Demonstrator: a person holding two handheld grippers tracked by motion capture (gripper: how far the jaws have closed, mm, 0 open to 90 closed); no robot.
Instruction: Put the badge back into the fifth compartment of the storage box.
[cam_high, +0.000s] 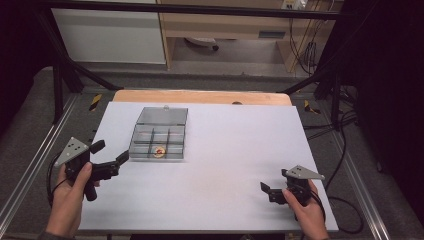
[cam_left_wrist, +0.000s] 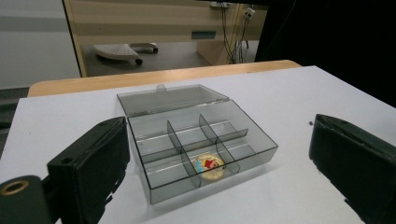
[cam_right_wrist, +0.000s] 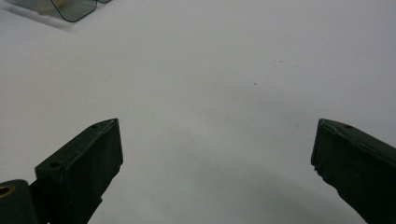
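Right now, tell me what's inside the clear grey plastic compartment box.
The clear grey plastic compartment box holds one round yellow-and-red token in a front compartment; the other compartments look empty. Nothing is covered.

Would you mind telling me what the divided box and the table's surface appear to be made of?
The divided box looks like smoky, glossy clear plastic: its dividers and the table show through. The table's surface seems a matte white sheet over wood, judging by the bare wooden edge behind.

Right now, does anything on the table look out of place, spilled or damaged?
Nothing stands out. The clear compartment box sits flat on the white table with its lid open and laid back, and one round token lies in a front compartment. Both the left tool and the right tool are open, apart from the box.
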